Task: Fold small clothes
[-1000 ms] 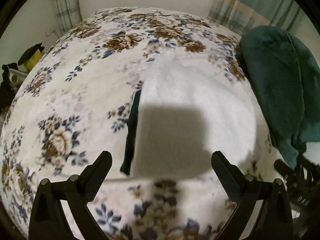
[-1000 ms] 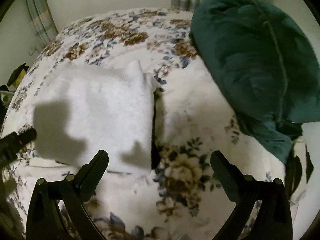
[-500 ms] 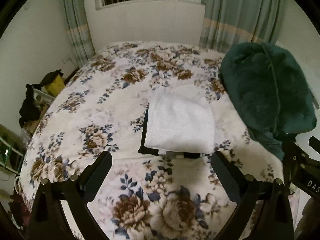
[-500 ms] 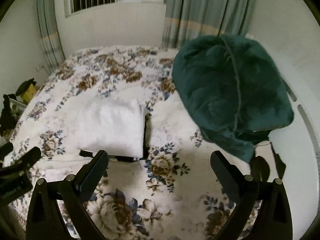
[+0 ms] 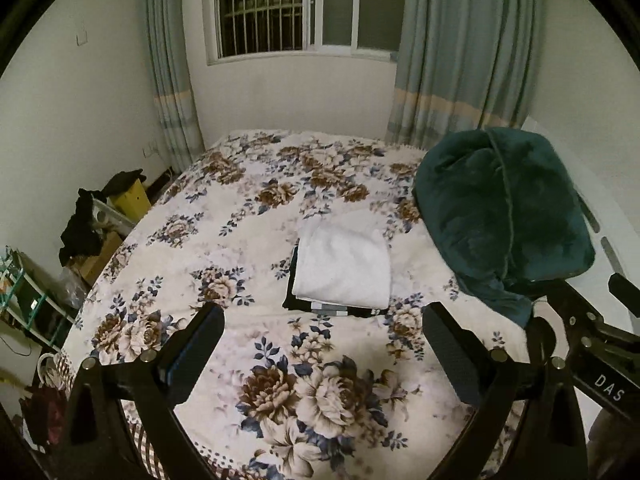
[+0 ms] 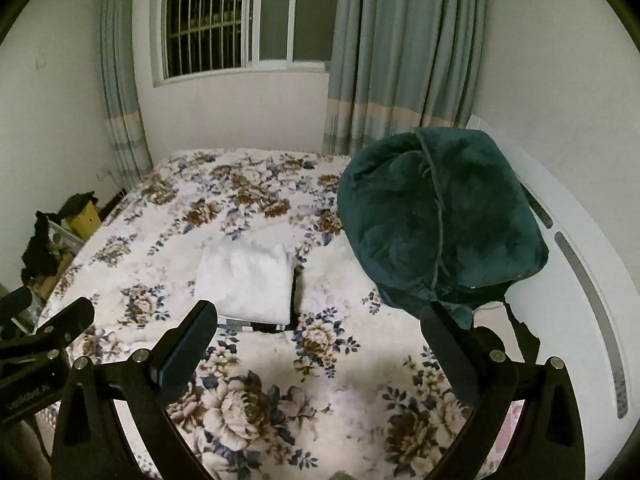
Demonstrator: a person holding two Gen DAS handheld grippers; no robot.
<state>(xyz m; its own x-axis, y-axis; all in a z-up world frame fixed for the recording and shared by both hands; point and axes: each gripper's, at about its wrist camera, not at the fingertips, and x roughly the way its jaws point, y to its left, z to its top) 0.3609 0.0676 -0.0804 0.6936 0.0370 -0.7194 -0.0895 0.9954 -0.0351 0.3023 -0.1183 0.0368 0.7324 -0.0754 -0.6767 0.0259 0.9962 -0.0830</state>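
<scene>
- Left wrist view: the left gripper [image 5: 322, 350] is spread wide and released, with nothing between its fingers, held above the near part of the bed [image 5: 192, 248].
- A folded white cloth [image 5: 344, 266] lies flat near the middle of the floral bedspread, well apart from the gripper.
- It rests on top of a dark folded garment [image 5: 332, 309], whose edge shows along the white cloth's left side and near side, with a striped band at the near edge.
- A bundled dark green blanket [image 5: 504, 216] sits on the bed to the right of the stack, near it but not touching.
- Part of the right gripper [image 5: 592, 344] shows at the right edge.
- Right wrist view: the right gripper [image 6: 318, 346] is likewise released and wide, empty, above the near bedspread [image 6: 320, 380].
- The white cloth [image 6: 248, 282] lies left of centre on the bed [image 6: 132, 248], with the dark garment [image 6: 297, 292] showing along its right and near edges.
- The green blanket [image 6: 436, 216] bulks to the right of the stack, beside the white headboard [image 6: 568, 248].
- The left gripper [image 6: 44, 340] shows at the left edge.
- A barred window [image 6: 240, 16] and grey-green curtains [image 6: 404, 48] stand behind the bed.
</scene>
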